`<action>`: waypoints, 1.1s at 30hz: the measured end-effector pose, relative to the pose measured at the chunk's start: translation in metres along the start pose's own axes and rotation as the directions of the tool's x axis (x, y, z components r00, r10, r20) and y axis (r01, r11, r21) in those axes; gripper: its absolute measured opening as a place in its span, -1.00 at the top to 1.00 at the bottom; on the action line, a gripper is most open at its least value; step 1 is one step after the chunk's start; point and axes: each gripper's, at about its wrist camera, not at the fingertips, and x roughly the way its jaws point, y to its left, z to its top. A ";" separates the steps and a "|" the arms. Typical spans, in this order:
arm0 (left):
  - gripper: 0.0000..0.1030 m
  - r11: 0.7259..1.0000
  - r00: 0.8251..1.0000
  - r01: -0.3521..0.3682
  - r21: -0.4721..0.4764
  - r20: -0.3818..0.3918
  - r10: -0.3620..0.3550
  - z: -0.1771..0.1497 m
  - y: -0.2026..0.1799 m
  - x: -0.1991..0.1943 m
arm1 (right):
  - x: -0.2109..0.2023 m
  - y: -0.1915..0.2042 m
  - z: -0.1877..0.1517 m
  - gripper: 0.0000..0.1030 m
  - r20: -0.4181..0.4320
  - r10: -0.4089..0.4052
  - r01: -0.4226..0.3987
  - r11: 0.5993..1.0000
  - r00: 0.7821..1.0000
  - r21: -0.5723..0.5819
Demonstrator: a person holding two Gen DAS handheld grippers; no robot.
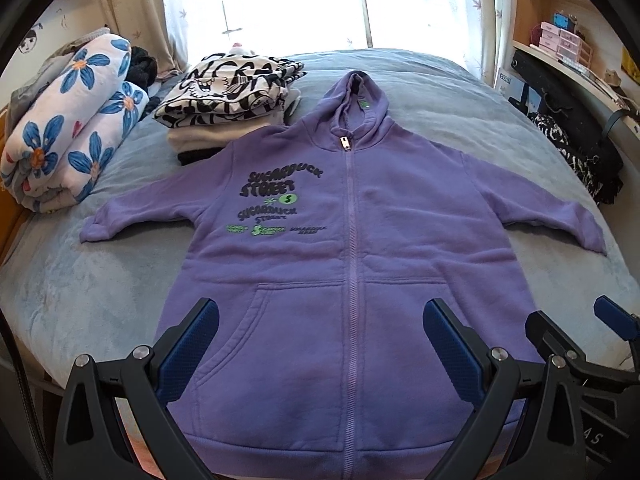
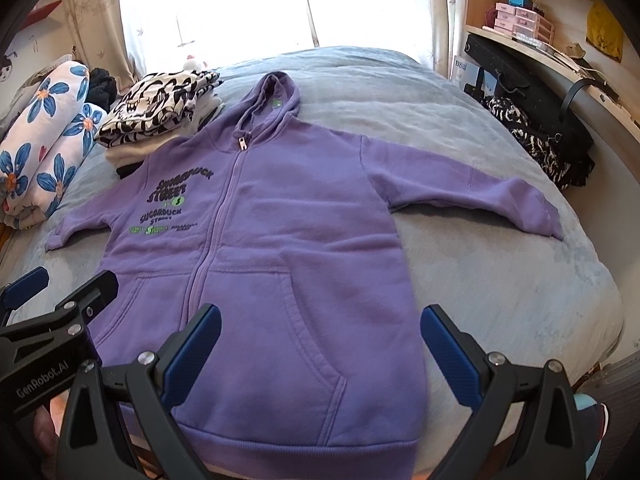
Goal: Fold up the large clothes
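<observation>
Two open hand-held grippers (image 1: 320, 340) (image 2: 320, 340), one hoodie (image 1: 320, 240)

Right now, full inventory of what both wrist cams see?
hoodie: 1, purple, zipped, laid flat face up mid-bed, sleeves spread, hood toward the window
bed cover: 1, grey-blue, under everything
folded clothes stack: 1, black-and-white print on top, cream and dark layers below, beside the hoodie's printed shoulder
rolled blanket: 1, white with blue flowers, bed edge beyond the stack
black-and-white patterned fabric: 1, opposite bed edge
shelf: 1, light wood, pink drawers on it
curtains: pale, at the bright window
left gripper: black, blue pads, open above the hem
right gripper: same, open
</observation>
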 end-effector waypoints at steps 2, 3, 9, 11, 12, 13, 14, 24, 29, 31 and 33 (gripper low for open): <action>-0.96 1.000 1.000 0.008 0.004 0.005 -0.008 0.007 -0.004 0.000 | -0.001 -0.003 0.004 -0.95 0.016 0.007 -0.007 1.000 1.000 -0.003; -0.96 1.000 1.000 0.008 0.008 0.012 -0.008 0.010 -0.007 0.000 | -0.001 -0.004 0.006 -0.95 0.020 0.006 -0.006 1.000 1.000 -0.005; -0.97 0.998 0.996 0.066 0.022 0.052 -0.068 0.026 -0.025 -0.003 | 0.002 -0.018 0.018 -0.95 0.035 0.003 -0.003 1.000 0.999 0.000; -0.97 0.997 0.995 0.070 0.042 0.065 -0.073 0.031 -0.034 -0.004 | 0.003 -0.024 0.021 -0.95 0.044 -0.006 0.006 1.000 0.999 0.002; -0.97 0.997 0.995 0.065 0.052 0.071 -0.068 0.034 -0.039 -0.004 | 0.003 -0.027 0.023 -0.95 0.051 -0.009 0.009 1.000 0.999 0.005; -0.97 0.996 0.995 0.058 0.062 0.081 -0.063 0.037 -0.044 -0.004 | 0.003 -0.031 0.025 -0.95 0.058 -0.011 0.011 1.000 0.998 0.009; -0.97 0.996 0.994 0.053 0.070 0.092 -0.060 0.041 -0.049 -0.004 | 0.002 -0.035 0.027 -0.95 0.068 -0.015 0.014 1.000 0.998 0.014; -0.97 0.985 0.979 0.106 0.138 0.157 -0.127 0.069 -0.097 0.000 | 0.012 -0.105 0.053 -0.95 0.100 -0.043 0.027 0.988 0.994 0.153; -0.97 0.975 0.979 0.105 0.198 0.152 -0.137 0.083 -0.132 0.012 | 0.023 -0.135 0.062 -0.95 0.090 -0.062 0.047 0.986 0.994 0.161; -0.97 0.972 0.980 0.125 0.200 0.131 -0.153 0.086 -0.140 0.020 | 0.027 -0.145 0.064 -0.95 0.087 -0.081 0.066 0.985 0.993 0.162; -0.97 0.969 0.979 0.148 0.196 0.108 -0.172 0.090 -0.151 0.032 | 0.032 -0.156 0.066 -0.95 0.080 -0.101 0.087 0.982 0.992 0.169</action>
